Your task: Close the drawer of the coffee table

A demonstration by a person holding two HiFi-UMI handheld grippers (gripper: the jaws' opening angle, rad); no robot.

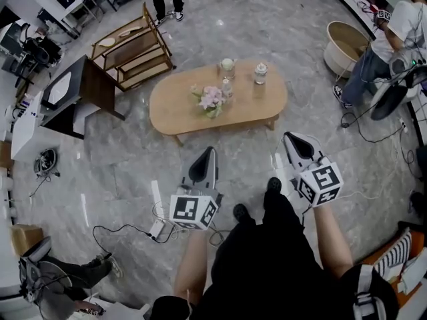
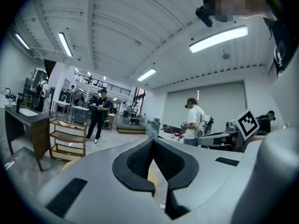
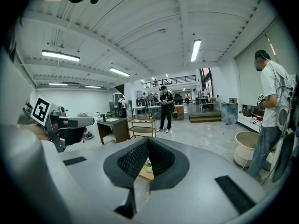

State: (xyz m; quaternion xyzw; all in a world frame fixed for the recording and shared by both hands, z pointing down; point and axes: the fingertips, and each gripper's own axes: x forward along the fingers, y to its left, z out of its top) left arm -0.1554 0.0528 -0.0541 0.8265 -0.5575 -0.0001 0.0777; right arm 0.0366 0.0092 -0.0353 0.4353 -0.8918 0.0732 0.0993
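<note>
Counter (image 1: 180,109) (the oval coffee table) sits upper centre of the head view, with flowers (image 1: 211,99) and two jars (image 1: 227,65) on top. Drawer: can't see one sticking out anywhere. The near edge reads flush and only legs show beneath, so my read is it's either already shut or hidden under the top. I'd call this end of task or a stand-off, not a push in progress. Left gripper (image 1: 212,150) and right gripper (image 1: 289,137) are both lower centre of the frame, over bare floor (image 1: 120,165), well apart from the counter, touching nothing. Jaws: both pairs clenched, pads meeting at the tips, nothing between them. Left gripper view shows just a sliver of tan counter beyond the pads; right gripper view shows the flowers and counter edge beyond. Both point roughly level across the room, the right one tipped a bit down. If the drawer needs more travel, next move means getting low at the near edge, closed jaw tips flat on the front, straight push. Can't confirm from up here.
</note>
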